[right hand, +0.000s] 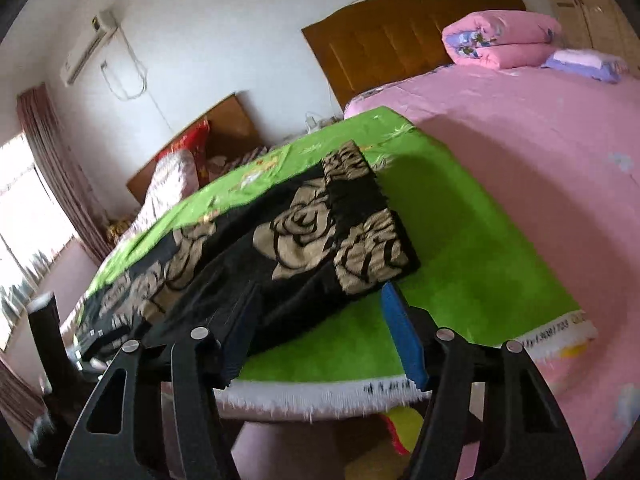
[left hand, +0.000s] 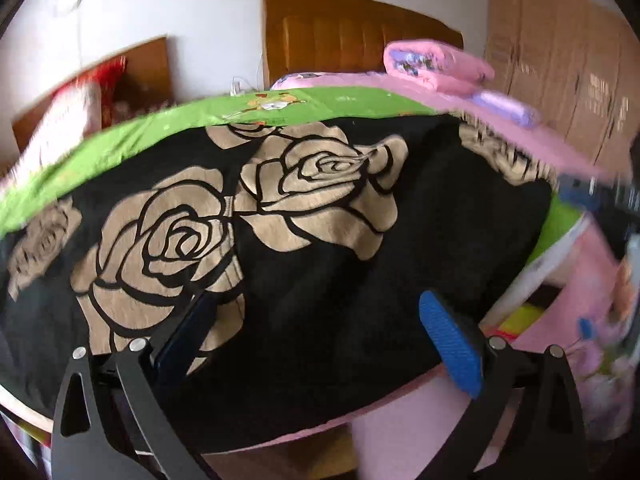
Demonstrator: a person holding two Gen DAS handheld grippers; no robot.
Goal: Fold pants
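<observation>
The left tool [left hand: 326, 336] stands spread wide over the pants [left hand: 304, 216], nothing pinched between its blue pads. The right tool [right hand: 320, 336] is released too, its jaws partly apart at the near edge of the pants [right hand: 280, 240], with no cloth caught between them. The pants, black with tan roses, lie lengthwise on the green cloth [right hand: 480, 248] covering the surface, beside the pink bed [right hand: 540, 128]. They look already doubled leg over leg, though blur makes that hard to confirm. The step in hand seems to be reaching in for a new hold. Next, each tool should probably pinch one end and carry it across to halve the length.
</observation>
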